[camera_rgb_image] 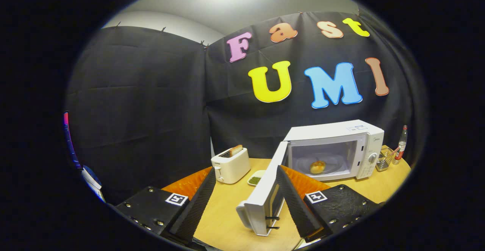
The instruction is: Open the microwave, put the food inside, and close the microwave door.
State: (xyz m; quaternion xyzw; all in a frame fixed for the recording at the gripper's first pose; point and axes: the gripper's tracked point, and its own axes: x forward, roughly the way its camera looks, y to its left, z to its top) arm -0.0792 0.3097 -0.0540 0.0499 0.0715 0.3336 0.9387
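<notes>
A white microwave (341, 145) stands on the wooden table (227, 213) beyond my fingers, to the right. Its door (265, 198) is swung wide open toward me, and the door's outer end sits between my two fingers. A round bread roll (317, 166) lies inside the cavity on the turntable. My gripper (244, 194) is open, fingers spread wide. The door is close to the right finger (293, 201), and I cannot tell if they touch.
A white toaster (230, 164) with a slice of bread in it stands left of the microwave. A small dish of green food (255, 179) sits between the toaster and the door. A wire basket (384, 159) and a bottle (401, 145) stand right of the microwave.
</notes>
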